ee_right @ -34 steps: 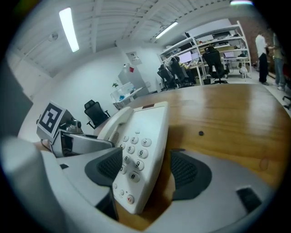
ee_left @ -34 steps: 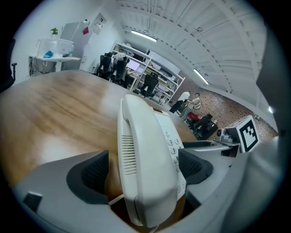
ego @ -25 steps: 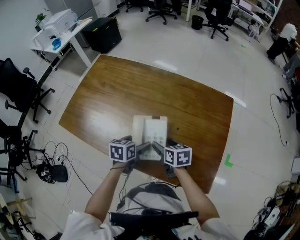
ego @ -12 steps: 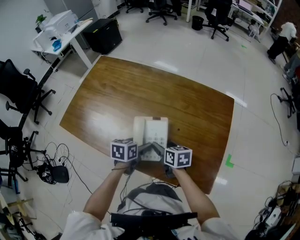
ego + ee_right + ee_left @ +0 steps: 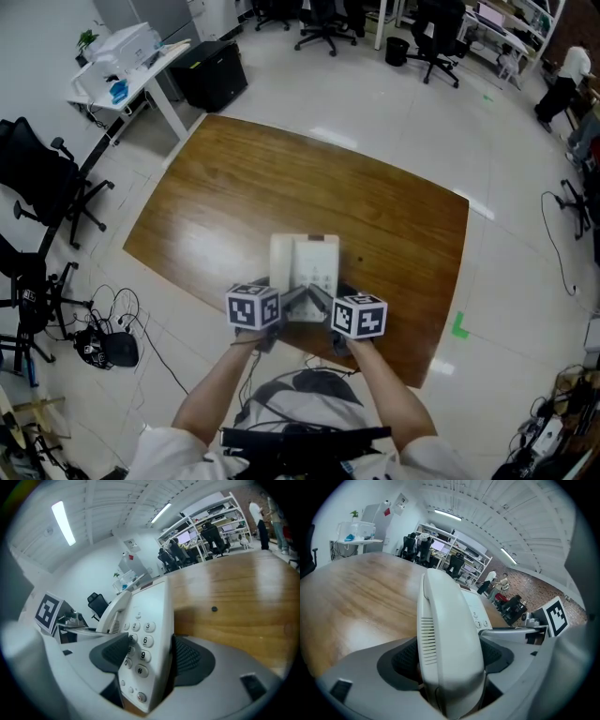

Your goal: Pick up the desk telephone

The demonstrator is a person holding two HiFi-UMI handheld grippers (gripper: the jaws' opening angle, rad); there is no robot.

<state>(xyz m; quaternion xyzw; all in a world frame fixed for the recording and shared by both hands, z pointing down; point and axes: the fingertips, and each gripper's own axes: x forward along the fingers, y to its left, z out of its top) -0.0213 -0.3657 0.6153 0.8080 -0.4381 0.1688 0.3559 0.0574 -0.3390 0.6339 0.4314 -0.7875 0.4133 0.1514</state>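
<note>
A white desk telephone [image 5: 305, 262] lies on the brown wooden table [image 5: 281, 178], near its front edge. My left gripper [image 5: 287, 302] is at the phone's near left end. In the left gripper view its jaws are closing round the handset [image 5: 445, 620], and both dark pads [image 5: 405, 656] touch its sides. My right gripper [image 5: 324, 304] is at the near right end. There the keypad body [image 5: 150, 616] stands between the closing jaws, one pad [image 5: 187, 656] against its right side and the other over the keys.
A small dark spot [image 5: 214, 609] marks the tabletop to the right of the phone. Around the table are a white side desk with a printer [image 5: 122, 52], a black cabinet [image 5: 211, 70], a black chair [image 5: 37, 178], and floor cables [image 5: 103, 337].
Both grippers stay at the phone's near end and the phone rests in the same place. Only the head view has drifted slightly.
</note>
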